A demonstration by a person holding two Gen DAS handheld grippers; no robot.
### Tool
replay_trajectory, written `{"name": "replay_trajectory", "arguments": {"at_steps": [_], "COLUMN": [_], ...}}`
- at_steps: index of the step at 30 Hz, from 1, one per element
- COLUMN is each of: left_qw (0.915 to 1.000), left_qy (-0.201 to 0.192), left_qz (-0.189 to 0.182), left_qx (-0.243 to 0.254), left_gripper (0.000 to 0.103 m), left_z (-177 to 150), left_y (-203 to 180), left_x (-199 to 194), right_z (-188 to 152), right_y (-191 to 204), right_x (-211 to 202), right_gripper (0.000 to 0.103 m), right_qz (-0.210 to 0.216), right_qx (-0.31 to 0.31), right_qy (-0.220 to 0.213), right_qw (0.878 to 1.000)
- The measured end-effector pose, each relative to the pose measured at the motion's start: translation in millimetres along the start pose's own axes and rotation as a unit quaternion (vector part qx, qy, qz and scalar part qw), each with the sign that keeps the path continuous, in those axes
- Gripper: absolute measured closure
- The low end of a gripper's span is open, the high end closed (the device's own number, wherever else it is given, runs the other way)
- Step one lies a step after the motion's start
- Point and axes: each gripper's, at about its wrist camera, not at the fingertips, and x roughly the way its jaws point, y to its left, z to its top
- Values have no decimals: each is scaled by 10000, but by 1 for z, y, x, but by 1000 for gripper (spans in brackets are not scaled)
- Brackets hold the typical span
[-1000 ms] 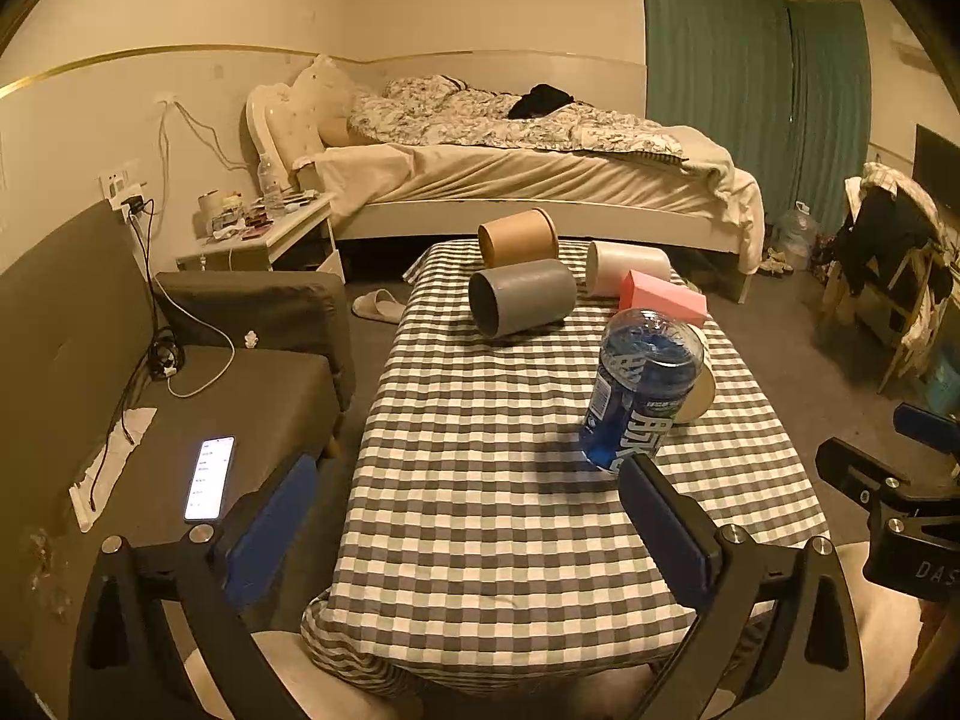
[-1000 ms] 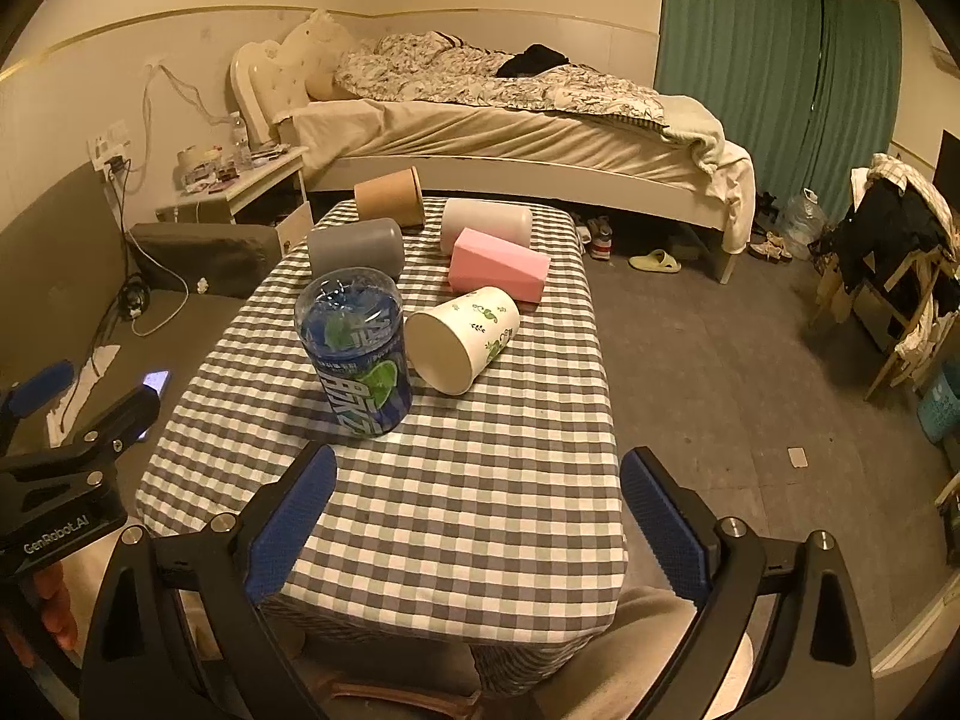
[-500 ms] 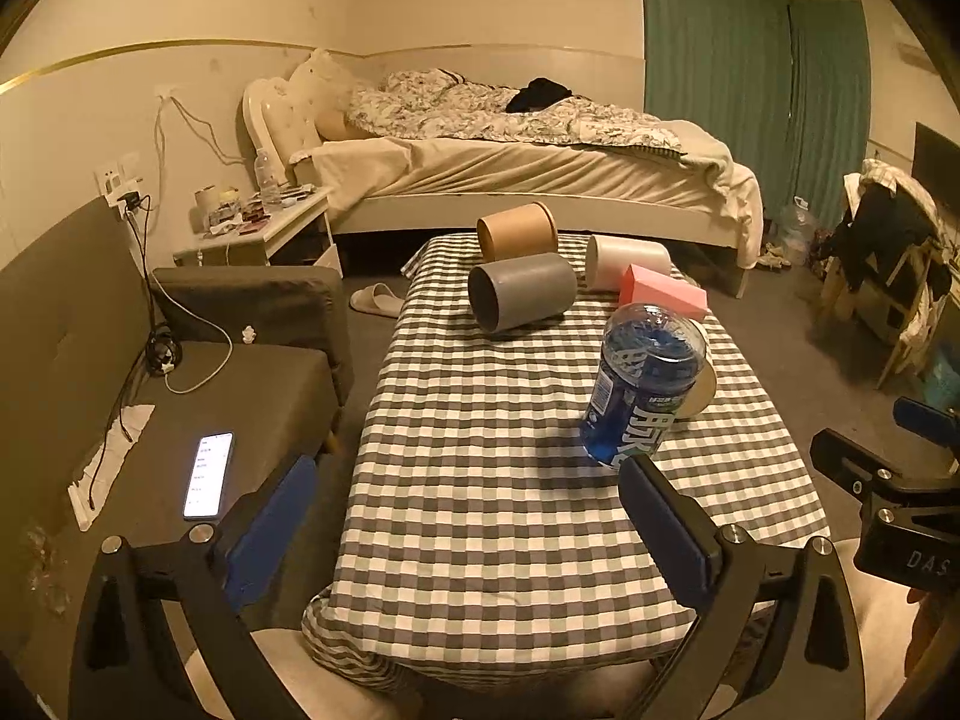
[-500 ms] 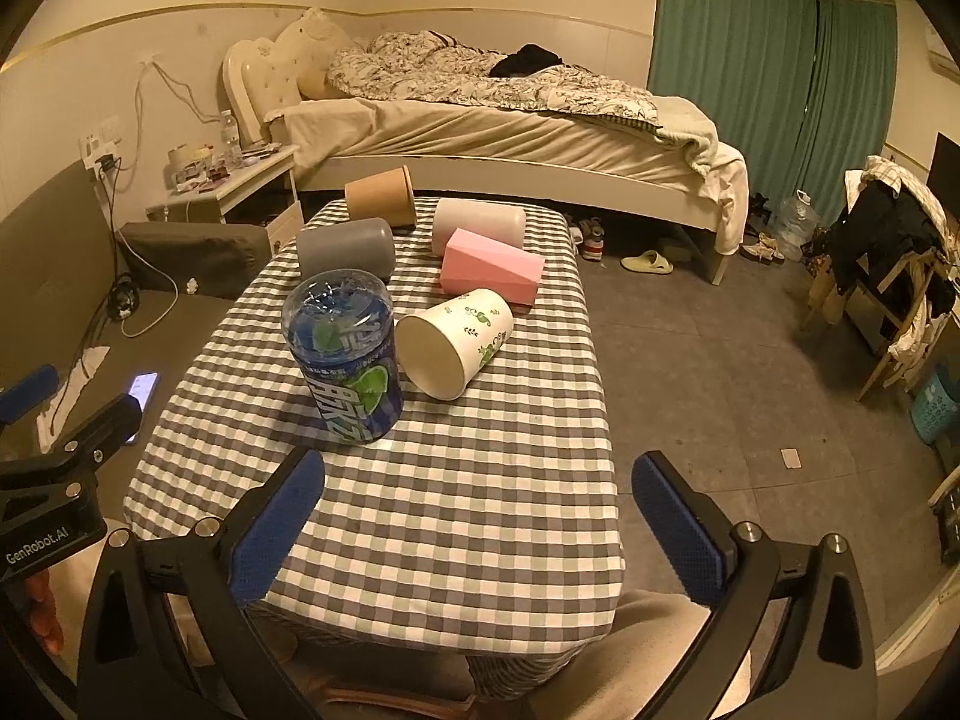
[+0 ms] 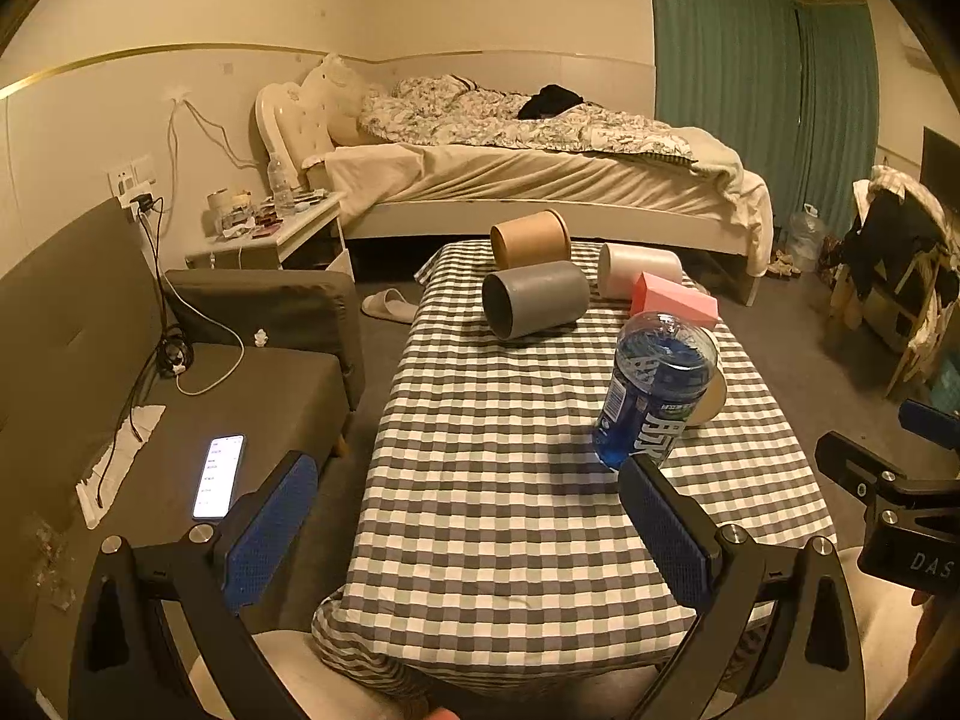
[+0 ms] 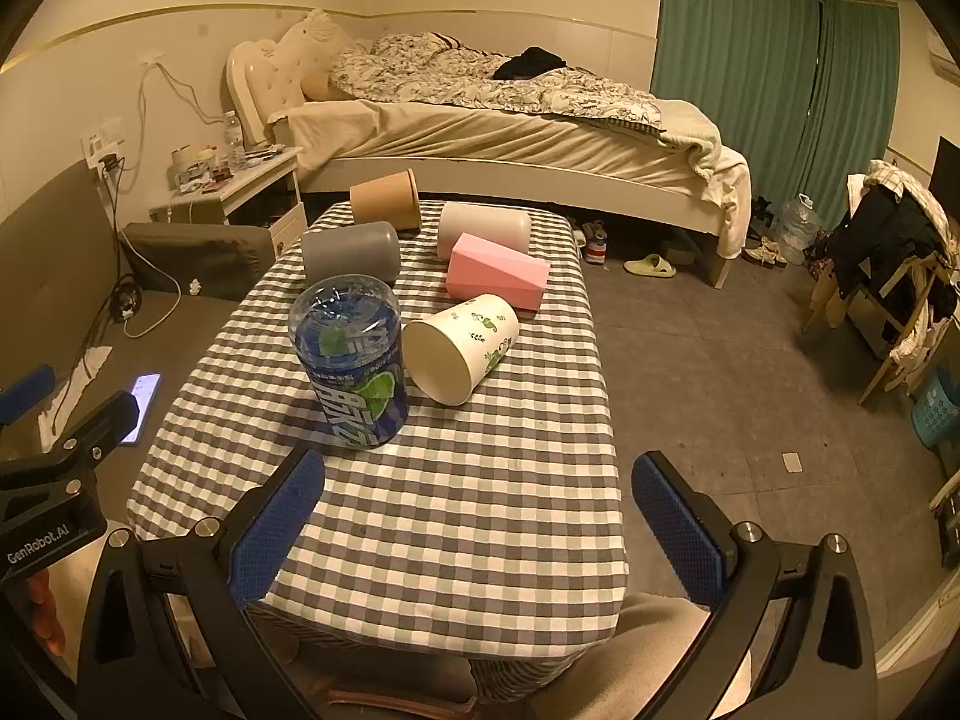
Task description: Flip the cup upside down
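On the checkered tablecloth [image 6: 480,510], the floral paper cup [image 6: 459,345] is lying sideways touching the blue bottle [image 6: 354,360], risking toppling it, while the left gripper [image 5: 468,531] and right gripper [image 6: 477,528] are hovering spread and empty.

Left gripper [image 5: 468,516] and right gripper [image 6: 480,522] both gape wide, holding nothing.
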Motion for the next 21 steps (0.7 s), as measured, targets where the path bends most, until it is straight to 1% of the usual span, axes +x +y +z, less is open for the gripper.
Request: {"name": "replay_trajectory", "arguments": {"at_steps": [21], "left_qw": [10000], "left_qy": [-16], "left_qz": [23], "left_qx": [37], "left_gripper": [0], "left_z": [2], "left_y": [-2], "left_x": [-4], "right_z": [2], "right_y": [2], "right_x": [-1], "right_gripper": [0], "right_qz": [-16], "right_qx": [-50], "right_qy": [-12], "right_qw": [10000]}}
